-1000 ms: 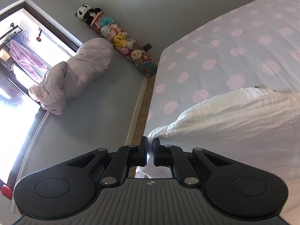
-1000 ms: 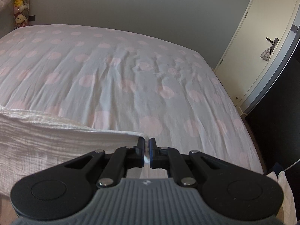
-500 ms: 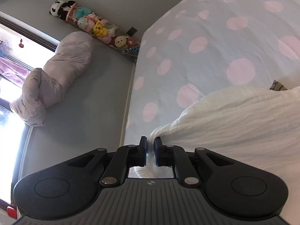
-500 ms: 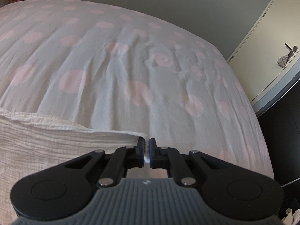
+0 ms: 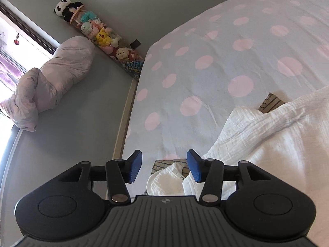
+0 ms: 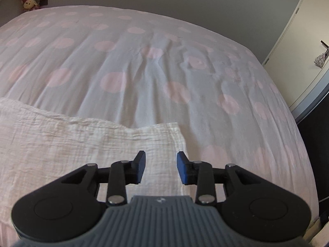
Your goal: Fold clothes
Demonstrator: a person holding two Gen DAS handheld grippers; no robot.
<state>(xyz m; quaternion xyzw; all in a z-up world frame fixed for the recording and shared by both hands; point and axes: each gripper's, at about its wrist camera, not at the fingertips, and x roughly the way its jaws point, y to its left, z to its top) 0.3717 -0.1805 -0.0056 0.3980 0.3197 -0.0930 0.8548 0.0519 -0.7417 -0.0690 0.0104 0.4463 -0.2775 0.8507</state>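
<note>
I had just been opening both jaws: left gripper [image 5: 164,169] and right gripper [image 6: 161,167] stood apart, empty, over the white garment [image 6: 61,144] near the bed's [image 6: 164,72] front edge; its freed corners might spring back unfolded.

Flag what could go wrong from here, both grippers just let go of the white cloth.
1. The left gripper has just opened; the white cloth lies bunched with a corner curled below the jaws, so the fold may sit uneven.
2. A striped garment peeks from under it and could get dragged along.
3. The right gripper hovers open over the cloth's corner; a snag could undo the fold.
</note>
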